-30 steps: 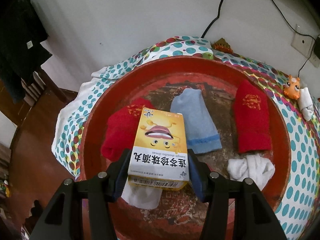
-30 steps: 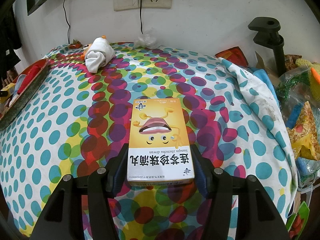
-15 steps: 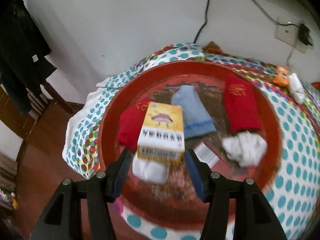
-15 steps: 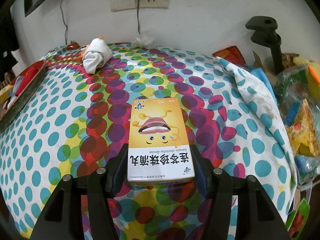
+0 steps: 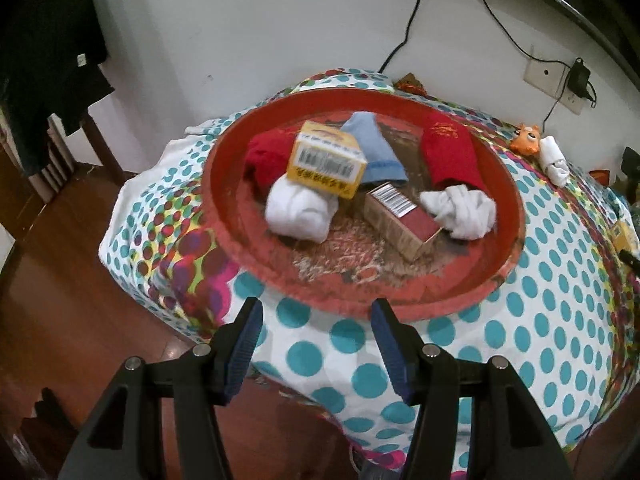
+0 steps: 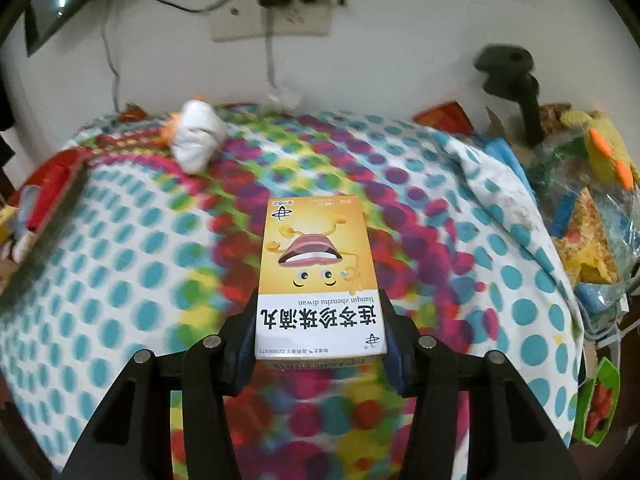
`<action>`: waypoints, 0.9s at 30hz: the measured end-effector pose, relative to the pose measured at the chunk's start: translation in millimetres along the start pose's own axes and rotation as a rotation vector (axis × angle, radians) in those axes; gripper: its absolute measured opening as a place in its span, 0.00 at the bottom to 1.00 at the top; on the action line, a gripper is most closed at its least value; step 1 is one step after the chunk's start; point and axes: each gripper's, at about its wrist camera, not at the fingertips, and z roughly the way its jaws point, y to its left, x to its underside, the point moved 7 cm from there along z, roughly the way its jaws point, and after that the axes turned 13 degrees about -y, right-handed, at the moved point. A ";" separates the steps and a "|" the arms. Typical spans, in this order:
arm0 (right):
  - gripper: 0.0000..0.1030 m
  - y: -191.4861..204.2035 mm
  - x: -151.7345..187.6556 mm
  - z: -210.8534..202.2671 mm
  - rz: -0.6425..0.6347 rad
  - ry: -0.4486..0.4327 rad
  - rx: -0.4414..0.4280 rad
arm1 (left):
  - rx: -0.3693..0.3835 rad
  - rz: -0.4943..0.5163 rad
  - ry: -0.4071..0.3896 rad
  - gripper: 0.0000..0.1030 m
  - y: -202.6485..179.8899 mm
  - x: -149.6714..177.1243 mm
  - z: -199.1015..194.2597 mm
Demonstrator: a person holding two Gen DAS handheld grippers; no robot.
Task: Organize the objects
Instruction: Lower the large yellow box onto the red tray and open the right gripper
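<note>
left gripper (image 5: 316,322): jaws apart with nothing between them, hanging over the near edge of the desk (image 5: 540,320) with its polka-dot cloth, just short of the red tray (image 5: 460,300)

red tray: only the left wrist view gets a proper look inside it; in the right wrist view it's just a sliver of rim at the far left

tray contents, left to right: a red sock (image 5: 266,156), a white sock bundle (image 5: 298,210) with a yellow box (image 5: 326,164) propped on top of it, a blue sock (image 5: 374,152) behind, a red-brown box (image 5: 402,220) lying flat, another white bundle (image 5: 460,210), and a second red sock (image 5: 452,154) behind that one

outside the tray: an orange toy (image 5: 528,138) and a rolled white cloth (image 5: 554,160) by the wall, touching each other

right gripper (image 6: 320,320): jaws clamped on the sides of a second yellow box (image 6: 318,276), cartoon mouth on the front, print upside down

second yellow box: held above the dotted cloth; whether it clears the cloth I can't tell

right wrist only: a black clamp stand (image 6: 516,84) and a pile of bags (image 6: 588,216) off the right edge of the desk
</note>
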 end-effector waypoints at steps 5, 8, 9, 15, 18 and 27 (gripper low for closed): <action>0.47 73.5 -21.1 -20.1 -0.046 -0.033 -0.113 | 0.000 -0.028 -0.005 0.57 11.3 -1.1 -3.3; 0.47 126.5 -29.1 -29.8 -0.083 -0.040 -0.186 | 0.035 -0.060 -0.011 0.57 14.9 -5.1 -9.2; 0.47 142.1 -31.1 -31.9 -0.089 -0.039 -0.213 | 0.041 -0.065 -0.019 0.57 16.6 -7.7 -12.3; 0.47 234.6 -39.9 -35.6 -0.139 -0.030 -0.344 | 0.013 -0.093 -0.043 0.57 36.9 -16.8 -20.1; 0.47 277.4 -44.4 -31.8 -0.182 -0.025 -0.381 | -0.010 -0.107 -0.056 0.57 49.3 -20.8 -22.9; 0.47 330.8 -45.9 9.0 -0.247 0.033 -0.347 | -0.063 -0.162 -0.067 0.57 85.9 -25.5 -23.1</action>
